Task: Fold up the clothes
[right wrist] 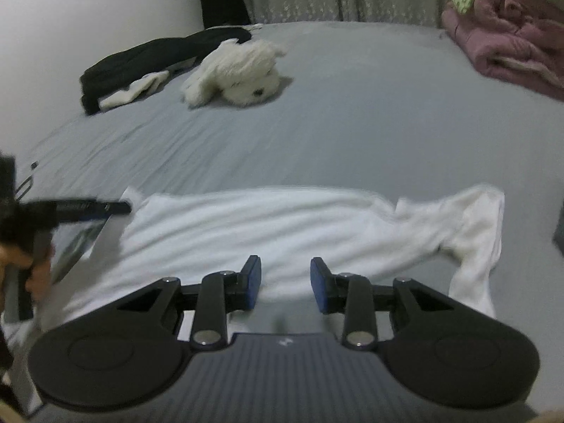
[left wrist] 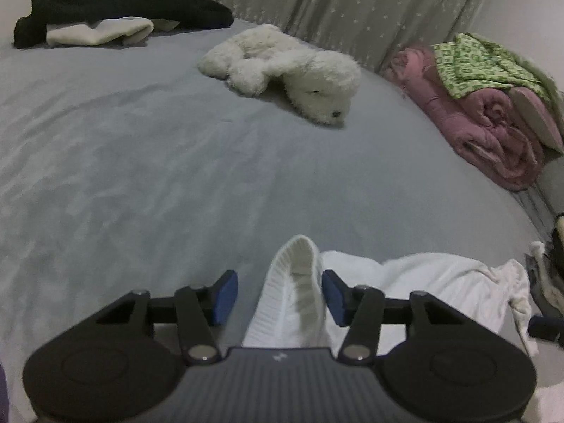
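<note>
A white long-sleeved garment (right wrist: 264, 225) lies spread across the grey bed sheet (right wrist: 352, 134), with one sleeve (right wrist: 476, 232) bent down at its right end. In the left wrist view, a ribbed white cuff (left wrist: 299, 289) of the garment stands up between the blue pads of my left gripper (left wrist: 280, 296). It touches the right pad (left wrist: 333, 298) and stands apart from the left one, so the jaws are open. My right gripper (right wrist: 285, 282) hovers open over the garment's near edge, pinching nothing. The left gripper (right wrist: 120, 208) also shows at the garment's left end, blurred.
A white plush dog (left wrist: 282, 67) lies mid-bed. Black clothes and a cream piece (left wrist: 116, 3) sit at the far left. A rolled pink blanket (left wrist: 486, 120) with a green patterned cloth (left wrist: 483, 60) lies at the right. A grey starred curtain (left wrist: 352, 0) hangs behind. A hand (right wrist: 21, 268) shows at the left edge.
</note>
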`<state>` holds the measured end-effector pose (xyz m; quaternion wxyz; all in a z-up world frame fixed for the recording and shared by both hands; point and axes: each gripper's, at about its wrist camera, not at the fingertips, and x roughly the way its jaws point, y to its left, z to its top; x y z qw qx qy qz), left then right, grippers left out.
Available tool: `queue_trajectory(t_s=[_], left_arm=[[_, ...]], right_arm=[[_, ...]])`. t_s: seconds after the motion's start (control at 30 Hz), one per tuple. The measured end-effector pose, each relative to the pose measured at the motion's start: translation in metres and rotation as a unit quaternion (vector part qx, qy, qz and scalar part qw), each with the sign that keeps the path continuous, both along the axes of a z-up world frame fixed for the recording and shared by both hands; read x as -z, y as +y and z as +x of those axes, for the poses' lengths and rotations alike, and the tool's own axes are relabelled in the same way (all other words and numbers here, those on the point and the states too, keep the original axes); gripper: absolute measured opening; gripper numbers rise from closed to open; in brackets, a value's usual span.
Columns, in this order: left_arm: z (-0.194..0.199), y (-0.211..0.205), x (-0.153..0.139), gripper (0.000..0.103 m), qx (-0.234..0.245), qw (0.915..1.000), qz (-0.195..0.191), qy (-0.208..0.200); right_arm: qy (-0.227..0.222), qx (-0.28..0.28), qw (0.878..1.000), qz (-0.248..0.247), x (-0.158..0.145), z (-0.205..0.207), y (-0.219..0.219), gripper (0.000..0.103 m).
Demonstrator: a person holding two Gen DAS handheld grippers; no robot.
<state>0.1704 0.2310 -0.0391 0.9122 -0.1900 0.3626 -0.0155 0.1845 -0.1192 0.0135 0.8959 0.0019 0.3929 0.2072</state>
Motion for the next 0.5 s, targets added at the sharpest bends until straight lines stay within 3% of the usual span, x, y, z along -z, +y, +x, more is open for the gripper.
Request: queue_trajectory(t_s=[0.1, 0.27, 0.33, 0.4, 0.5], left_arm=[[0.005, 0.005, 0.004, 0.051, -0.007, 0.9998, -0.020, -0.006], [0.011, 0.007, 0.008, 0.046, -0.010, 0.9998, -0.015, -0.011], [0.011, 0.009, 0.008, 0.036, -0.008, 0.9999, -0.010, -0.011], [0.012, 0.013, 0.010, 0.023, -0.013, 0.9994, -0.029, -0.010], [0.015, 0.015, 0.014, 0.018, -0.014, 0.9991, -0.039, -0.011]], right_arm=[[-0.007, 0.005, 1.000, -0.011, 0.000, 0.025, 0.001, 0.039], [0.001, 0.003, 0.998, -0.055, 0.016, 0.066, 0.008, 0.039], [0.005, -0.002, 0.997, -0.072, 0.021, 0.081, 0.011, 0.039], [0.008, -0.012, 0.997, -0.078, 0.025, 0.093, 0.013, 0.039], [0.020, -0.030, 0.997, -0.070, 0.030, 0.107, 0.018, 0.039]])
